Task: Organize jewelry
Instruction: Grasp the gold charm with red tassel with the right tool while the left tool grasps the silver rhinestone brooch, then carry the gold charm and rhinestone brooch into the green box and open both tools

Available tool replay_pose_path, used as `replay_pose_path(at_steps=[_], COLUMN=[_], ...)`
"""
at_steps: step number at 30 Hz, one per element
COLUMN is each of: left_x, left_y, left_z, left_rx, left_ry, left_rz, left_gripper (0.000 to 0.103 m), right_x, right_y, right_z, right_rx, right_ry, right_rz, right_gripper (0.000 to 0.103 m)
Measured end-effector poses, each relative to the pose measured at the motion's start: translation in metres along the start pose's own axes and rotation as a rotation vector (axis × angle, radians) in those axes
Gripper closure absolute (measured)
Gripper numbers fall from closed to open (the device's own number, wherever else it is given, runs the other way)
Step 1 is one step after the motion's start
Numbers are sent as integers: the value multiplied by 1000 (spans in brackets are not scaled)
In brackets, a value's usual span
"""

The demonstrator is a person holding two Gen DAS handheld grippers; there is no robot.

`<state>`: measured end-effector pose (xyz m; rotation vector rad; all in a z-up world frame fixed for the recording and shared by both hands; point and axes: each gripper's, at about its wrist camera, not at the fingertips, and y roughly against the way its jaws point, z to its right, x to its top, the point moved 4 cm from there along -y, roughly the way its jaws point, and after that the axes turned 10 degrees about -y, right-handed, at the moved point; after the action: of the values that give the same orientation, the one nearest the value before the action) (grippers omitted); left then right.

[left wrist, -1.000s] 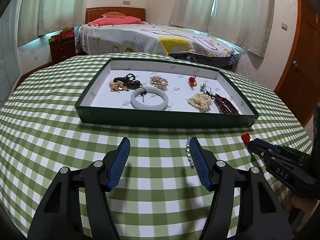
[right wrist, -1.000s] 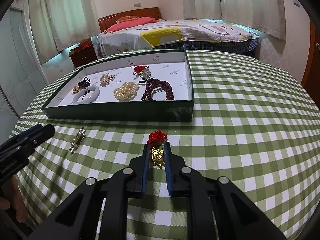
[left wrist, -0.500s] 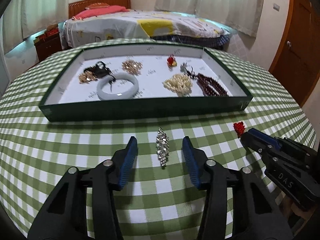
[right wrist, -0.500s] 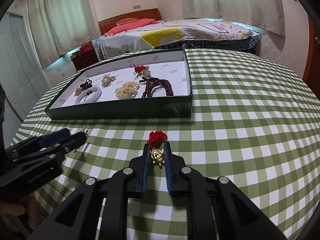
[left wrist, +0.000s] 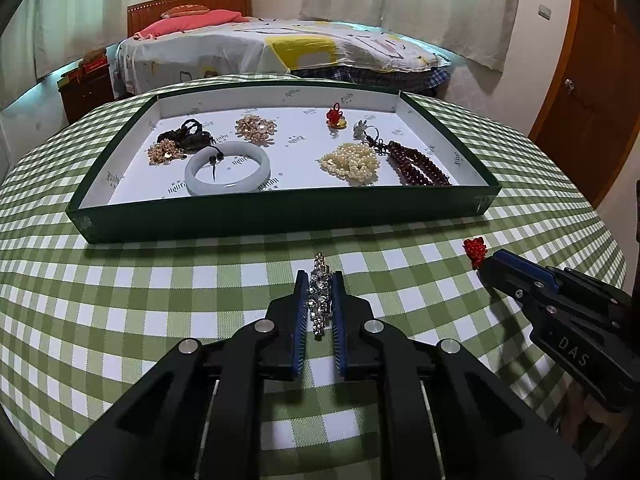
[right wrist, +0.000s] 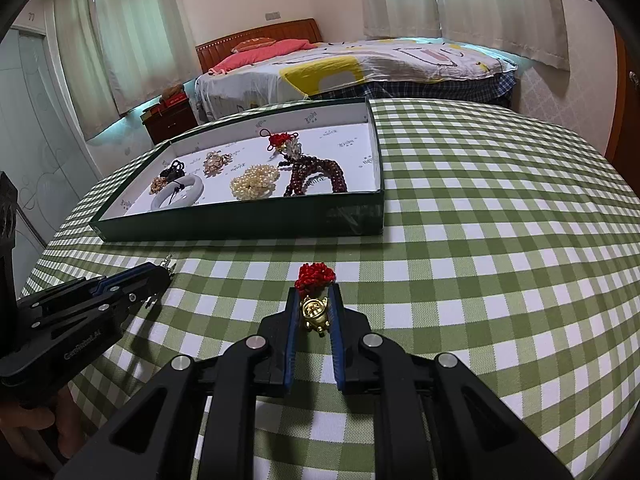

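My left gripper (left wrist: 319, 284) is shut on a silver rhinestone brooch (left wrist: 320, 294), low over the green checked tablecloth in front of the dark green tray (left wrist: 280, 216). My right gripper (right wrist: 316, 300) is shut on a gold charm with a red knot (right wrist: 315, 310), also near the cloth, right of the left one. In the tray lie a pale jade bangle (left wrist: 227, 168), a pearl strand (left wrist: 352, 162), dark red beads (left wrist: 418, 168), gold brooches (left wrist: 256, 128), a black hair tie (left wrist: 190, 136) and another red-knot charm (left wrist: 335, 116).
The tray's front wall (right wrist: 248, 222) stands between both grippers and the jewelry. The right gripper (left wrist: 560, 312) shows at the right of the left wrist view. The round table's edge (right wrist: 600, 184) curves off at right. A bed (left wrist: 280, 52) stands behind.
My left gripper moved over the rhinestone brooch and closed its jaws on it. My right gripper stayed shut on the gold charm, almost still.
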<state>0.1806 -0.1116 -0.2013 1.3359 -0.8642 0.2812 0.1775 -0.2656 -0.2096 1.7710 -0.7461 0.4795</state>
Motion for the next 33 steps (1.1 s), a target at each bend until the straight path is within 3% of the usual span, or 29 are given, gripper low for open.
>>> replay_pose_path(at_steps=[33], left_x=[9], left_y=[43], left_z=[-35], left_rx=[31], left_ry=[75], left_rz=[101], left_gripper=[91], right_x=[5], right_y=[14], right_z=[-34], right_rx=[35], right_ry=[48], right_rz=[32], right_gripper=[90])
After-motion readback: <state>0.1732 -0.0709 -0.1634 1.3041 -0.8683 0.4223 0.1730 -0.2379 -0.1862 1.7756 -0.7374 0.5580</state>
